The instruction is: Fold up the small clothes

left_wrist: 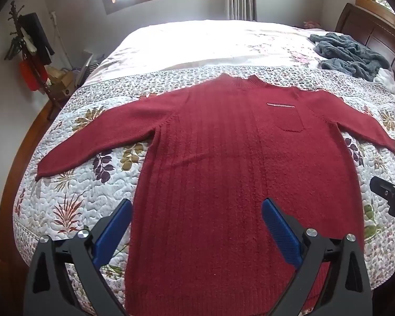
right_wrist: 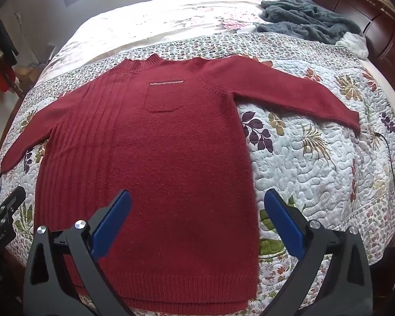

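A dark red knit sweater (left_wrist: 218, 142) (right_wrist: 155, 137) lies flat and face up on the quilted bed, collar away from me, both sleeves spread out to the sides. It has a small chest pocket (right_wrist: 162, 100). My left gripper (left_wrist: 197, 205) hovers open over the sweater's lower left part, nothing between its blue pads. My right gripper (right_wrist: 197, 197) hovers open over the lower right part near the hem, also holding nothing. Each gripper shows at the edge of the other's view: the right gripper (left_wrist: 389, 197) and the left gripper (right_wrist: 2, 205).
A floral quilt (right_wrist: 316, 152) covers the near half of the bed. A crumpled grey-blue fleece garment (left_wrist: 352, 55) (right_wrist: 305, 18) lies at the far right by the dark wooden headboard (right_wrist: 355, 2). A coat stand (left_wrist: 31, 58) with hanging things stands at the left wall.
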### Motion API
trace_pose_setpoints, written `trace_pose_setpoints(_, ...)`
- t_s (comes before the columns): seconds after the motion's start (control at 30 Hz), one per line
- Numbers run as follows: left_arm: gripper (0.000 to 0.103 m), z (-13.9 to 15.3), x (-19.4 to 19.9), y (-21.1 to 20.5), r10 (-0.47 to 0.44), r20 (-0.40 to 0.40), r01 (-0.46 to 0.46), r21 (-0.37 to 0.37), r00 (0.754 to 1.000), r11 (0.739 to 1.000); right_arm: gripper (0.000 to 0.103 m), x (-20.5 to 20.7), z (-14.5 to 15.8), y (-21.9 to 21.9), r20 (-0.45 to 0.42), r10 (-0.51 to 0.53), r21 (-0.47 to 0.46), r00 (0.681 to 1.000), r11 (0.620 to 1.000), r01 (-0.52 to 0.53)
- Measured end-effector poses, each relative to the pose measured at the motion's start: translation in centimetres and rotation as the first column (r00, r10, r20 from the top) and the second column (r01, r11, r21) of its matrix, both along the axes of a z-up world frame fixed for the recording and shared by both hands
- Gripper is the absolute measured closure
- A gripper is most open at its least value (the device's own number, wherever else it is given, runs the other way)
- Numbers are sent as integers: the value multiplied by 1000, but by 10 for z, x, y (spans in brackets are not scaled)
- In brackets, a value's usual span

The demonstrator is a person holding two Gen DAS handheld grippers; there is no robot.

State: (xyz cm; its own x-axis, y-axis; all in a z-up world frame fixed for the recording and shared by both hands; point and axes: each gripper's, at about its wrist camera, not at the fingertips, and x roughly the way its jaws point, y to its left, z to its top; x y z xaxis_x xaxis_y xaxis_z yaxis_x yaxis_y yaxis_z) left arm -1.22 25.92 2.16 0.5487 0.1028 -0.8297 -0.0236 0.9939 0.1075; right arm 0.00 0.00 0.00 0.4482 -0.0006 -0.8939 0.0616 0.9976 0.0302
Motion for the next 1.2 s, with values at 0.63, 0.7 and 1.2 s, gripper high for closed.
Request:
trace_pose_setpoints(0.63,4,-1,-1,-2,-1,1,1,9,1000,1000,3,-3,1,-3,0,-6,2,1000,1000,6)
trace_pose_setpoints(0.7,4,0,-1,-3,-3,2,3,12,1000,1000,3,-3,1,-3,1,-6,4,1000,1000,6)
trace_pose_setpoints(1.2,4,-3,0,-5,-1,-4,2,20,1000,1000,3,-2,-1,-3,3,-7,1,1000,1000,7)
